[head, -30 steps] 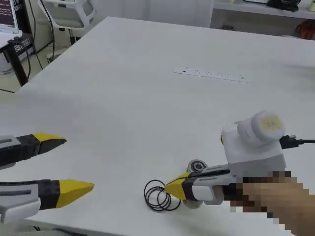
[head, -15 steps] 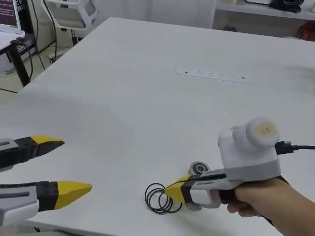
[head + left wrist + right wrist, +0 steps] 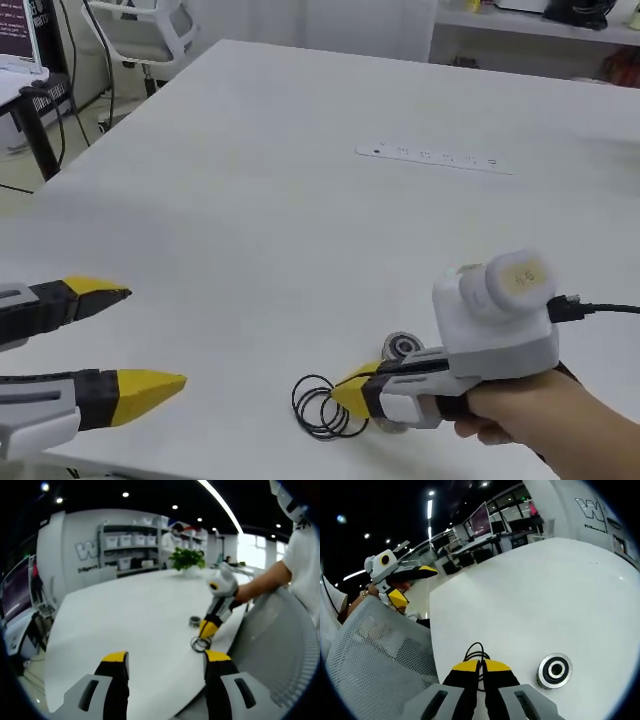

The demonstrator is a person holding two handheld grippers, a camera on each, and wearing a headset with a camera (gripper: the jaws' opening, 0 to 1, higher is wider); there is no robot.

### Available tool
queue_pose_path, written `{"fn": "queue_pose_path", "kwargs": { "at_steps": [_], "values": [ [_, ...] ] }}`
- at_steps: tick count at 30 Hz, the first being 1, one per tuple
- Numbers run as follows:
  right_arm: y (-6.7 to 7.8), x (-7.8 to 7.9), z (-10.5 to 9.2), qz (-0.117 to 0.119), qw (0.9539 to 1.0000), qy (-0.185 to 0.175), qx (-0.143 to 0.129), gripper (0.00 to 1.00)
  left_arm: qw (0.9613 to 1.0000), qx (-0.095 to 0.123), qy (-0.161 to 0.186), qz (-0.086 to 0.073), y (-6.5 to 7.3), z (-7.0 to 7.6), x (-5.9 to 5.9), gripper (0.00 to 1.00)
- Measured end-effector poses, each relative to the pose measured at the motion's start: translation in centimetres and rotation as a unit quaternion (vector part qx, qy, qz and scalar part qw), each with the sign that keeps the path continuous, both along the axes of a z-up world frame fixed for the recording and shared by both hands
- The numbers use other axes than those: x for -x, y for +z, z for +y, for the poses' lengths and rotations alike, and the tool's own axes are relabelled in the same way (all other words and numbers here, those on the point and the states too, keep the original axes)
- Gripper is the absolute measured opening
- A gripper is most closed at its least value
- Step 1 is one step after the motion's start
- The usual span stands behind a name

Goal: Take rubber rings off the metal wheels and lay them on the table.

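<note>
looks nearly done: rubber rings (image 3: 325, 405) lie on the desk (image 3: 300, 200) at lower centre beside a metal wheel (image 3: 402, 347), right gripper (image 3: 340, 392) with fingers closed at them, left gripper (image 3: 158, 337) with fingers wide apart, empty.

Right gripper (image 3: 481, 667) jaws pressed together; rings (image 3: 475, 654) lie just past the tips. Wheel (image 3: 554, 670) sits flat on the table (image 3: 545, 595), beside them.

White table (image 3: 300, 230). Down by the near edge: black rubber rings (image 3: 318, 405) in a loose overlapping heap, metal wheel (image 3: 402, 347) flat just beside. Well apart, toward the far edge: white power strip (image 3: 435, 158), lying flat.
</note>
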State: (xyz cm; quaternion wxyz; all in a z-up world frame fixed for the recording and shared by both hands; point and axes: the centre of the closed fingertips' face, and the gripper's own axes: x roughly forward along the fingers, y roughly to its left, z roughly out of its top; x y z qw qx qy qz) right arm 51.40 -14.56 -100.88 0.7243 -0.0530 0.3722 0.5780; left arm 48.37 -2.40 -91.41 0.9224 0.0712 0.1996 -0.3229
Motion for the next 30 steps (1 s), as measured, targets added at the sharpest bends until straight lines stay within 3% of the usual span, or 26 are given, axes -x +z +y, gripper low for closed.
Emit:
{"fn": "queue_pose_path", "kwargs": {
  "at_steps": [11, 17, 25, 27, 30],
  "values": [
    [-0.1, -0.3, 0.0, -0.030, 0.9994, 0.014, 0.013, 0.05, 1.0000, 0.002, 0.000, -0.001, 0.0, 0.0, 0.0, 0.60],
    [0.3, -0.5, -0.2, -0.034, 0.9993, 0.012, 0.011, 0.05, 1.0000, 0.003, -0.002, 0.002, -0.2, -0.2, 0.0, 0.61],
    [2.5, -0.6, -0.8, -0.055, 0.9983, 0.016, 0.004, 0.11, 0.9999, 0.008, -0.010, 0.007, -0.5, -0.7, 0.2, 0.62],
    [2.9, -0.1, -1.2, -0.053, 0.9981, 0.031, 0.009, 0.15, 0.9999, 0.008, -0.013, 0.007, -0.5, -0.9, 0.2, 0.63],
    [3.5, 0.3, -1.8, -0.071, 0.9958, 0.054, 0.018, 0.21, 0.9997, 0.008, -0.019, 0.009, -0.5, -1.1, 0.3, 0.64]
  ]
}}
